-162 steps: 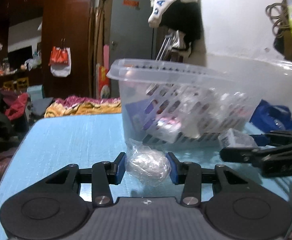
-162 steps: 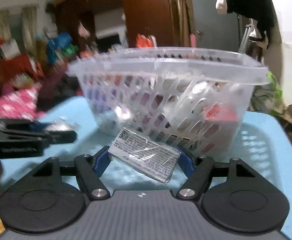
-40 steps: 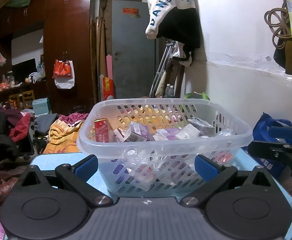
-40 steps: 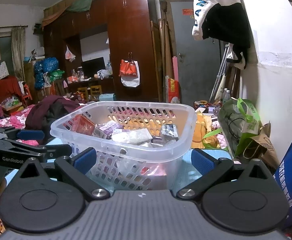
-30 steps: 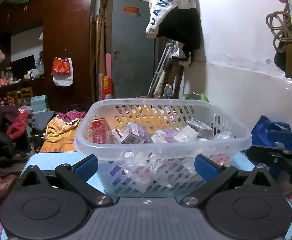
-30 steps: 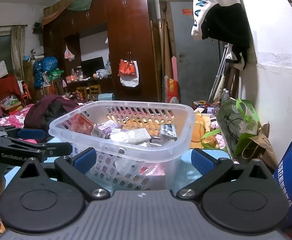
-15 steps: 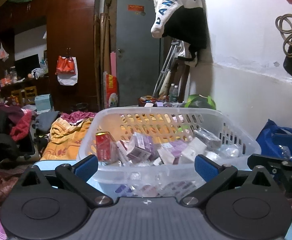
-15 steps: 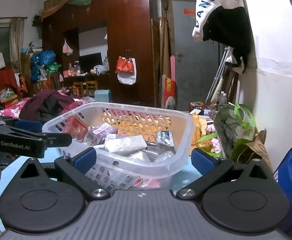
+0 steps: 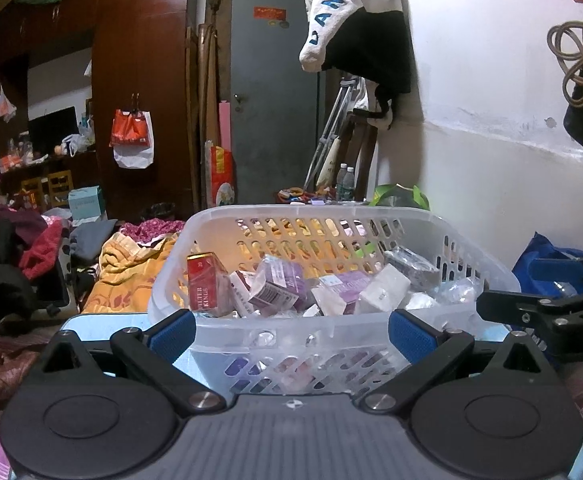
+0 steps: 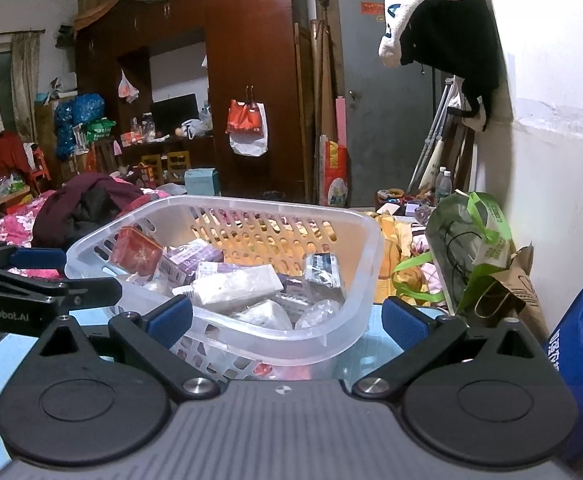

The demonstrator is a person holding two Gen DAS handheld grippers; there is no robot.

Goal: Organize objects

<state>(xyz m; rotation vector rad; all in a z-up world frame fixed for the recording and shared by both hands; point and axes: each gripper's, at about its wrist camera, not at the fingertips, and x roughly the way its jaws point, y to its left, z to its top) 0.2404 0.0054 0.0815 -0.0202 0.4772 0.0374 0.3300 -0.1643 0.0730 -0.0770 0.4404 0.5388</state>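
Both grippers are spread wide and holding nothing. The left hand-held gripper [image 9: 292, 327] has its blue pads on either side of the clear plastic basket [image 9: 471, 264], which sits on the light blue counter [image 9: 87, 324] right in front of it. The right hand-held gripper [image 10: 287, 322] is released too, jaws apart, looking at the same basket [image 10: 367, 240] from the other side.

All the small stuff is in the basket — a red box [image 9: 205, 284] standing upright at the left end, a purple carton [image 9: 277, 286] tilted next to it, a white box [image 9: 383, 288] toward the middle, and a crinkly clear packet [image 9: 457, 290] near the right wall. From the right wrist view there's also a flat white pack [image 10: 237, 286] lying on top of the pile and a dark foil packet [image 10: 323, 270] leaning just behind it.

Each gripper pokes into the other's view at the edge, well off to the side of the basket.
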